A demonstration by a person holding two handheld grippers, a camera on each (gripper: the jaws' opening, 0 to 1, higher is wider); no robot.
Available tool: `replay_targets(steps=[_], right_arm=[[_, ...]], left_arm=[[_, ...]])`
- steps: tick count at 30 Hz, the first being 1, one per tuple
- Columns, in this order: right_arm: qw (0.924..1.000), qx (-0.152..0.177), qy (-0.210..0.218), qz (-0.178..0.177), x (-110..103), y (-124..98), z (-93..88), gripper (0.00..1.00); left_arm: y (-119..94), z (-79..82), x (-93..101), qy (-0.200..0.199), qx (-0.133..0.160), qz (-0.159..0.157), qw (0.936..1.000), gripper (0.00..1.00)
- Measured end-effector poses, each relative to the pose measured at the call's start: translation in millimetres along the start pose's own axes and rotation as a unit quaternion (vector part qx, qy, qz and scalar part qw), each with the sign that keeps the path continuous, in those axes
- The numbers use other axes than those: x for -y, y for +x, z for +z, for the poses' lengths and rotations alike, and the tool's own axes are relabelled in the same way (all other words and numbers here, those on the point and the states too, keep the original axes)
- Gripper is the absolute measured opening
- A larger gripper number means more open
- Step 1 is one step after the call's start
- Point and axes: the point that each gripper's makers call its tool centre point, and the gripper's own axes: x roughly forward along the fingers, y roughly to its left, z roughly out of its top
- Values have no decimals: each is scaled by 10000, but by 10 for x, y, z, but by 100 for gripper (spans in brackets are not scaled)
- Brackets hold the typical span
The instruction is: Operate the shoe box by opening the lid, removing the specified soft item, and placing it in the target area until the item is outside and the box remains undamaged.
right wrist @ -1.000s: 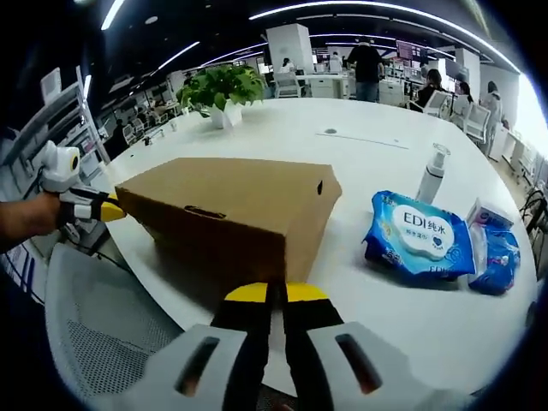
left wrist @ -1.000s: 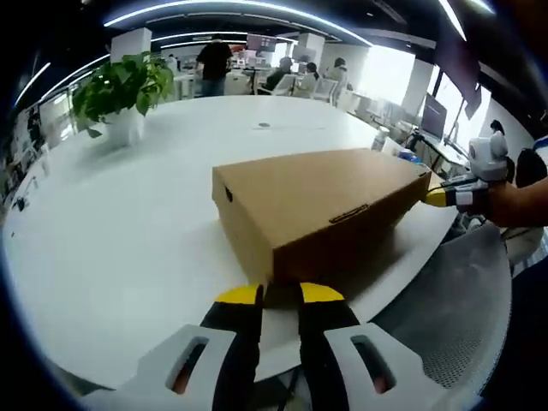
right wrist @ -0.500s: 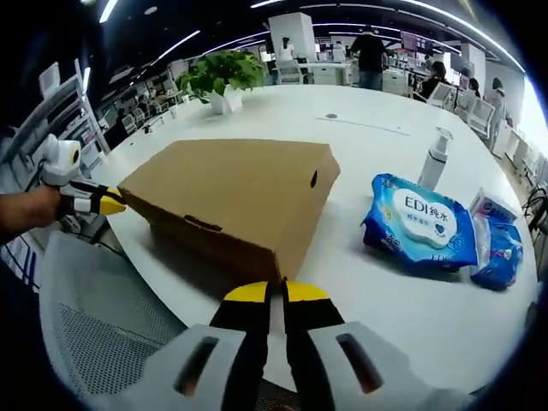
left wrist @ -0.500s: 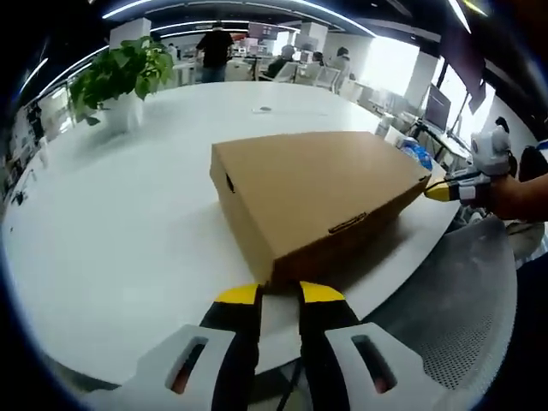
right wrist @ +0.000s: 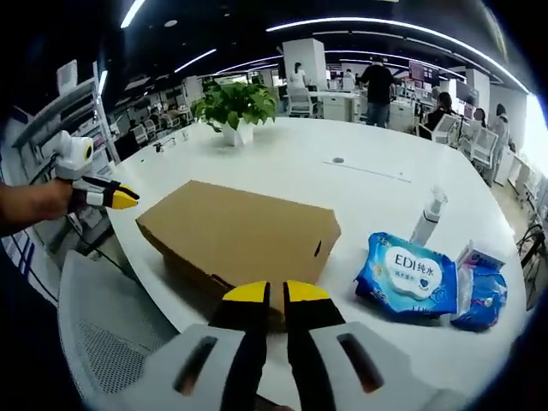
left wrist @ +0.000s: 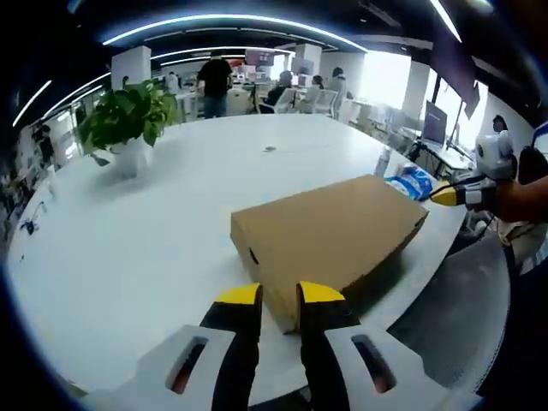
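The left hand-held gripper (left wrist: 279, 295) has its jaws a little apart, empty, at the near corner of the shoe box (left wrist: 330, 234). The right hand-held gripper (right wrist: 276, 294), jaws nearly together and holding nothing, sits at the opposite corner. The box (lid down) lies on the white bench (left wrist: 154, 231), near a blue wipes pack (right wrist: 405, 276) and potted plant (right wrist: 234, 107).
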Motion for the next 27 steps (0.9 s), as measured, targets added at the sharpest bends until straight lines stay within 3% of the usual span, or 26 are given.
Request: replay_targets(steps=[9, 27], right_arm=[[9999, -149, -37, 43, 13, 125, -143, 4], [9996, -292, 11, 31, 35, 160, -320, 5]], left_arm=[[172, -176, 168, 131, -222, -180, 9995, 14], [188, -293, 186, 177, -320, -184, 9992, 15]])
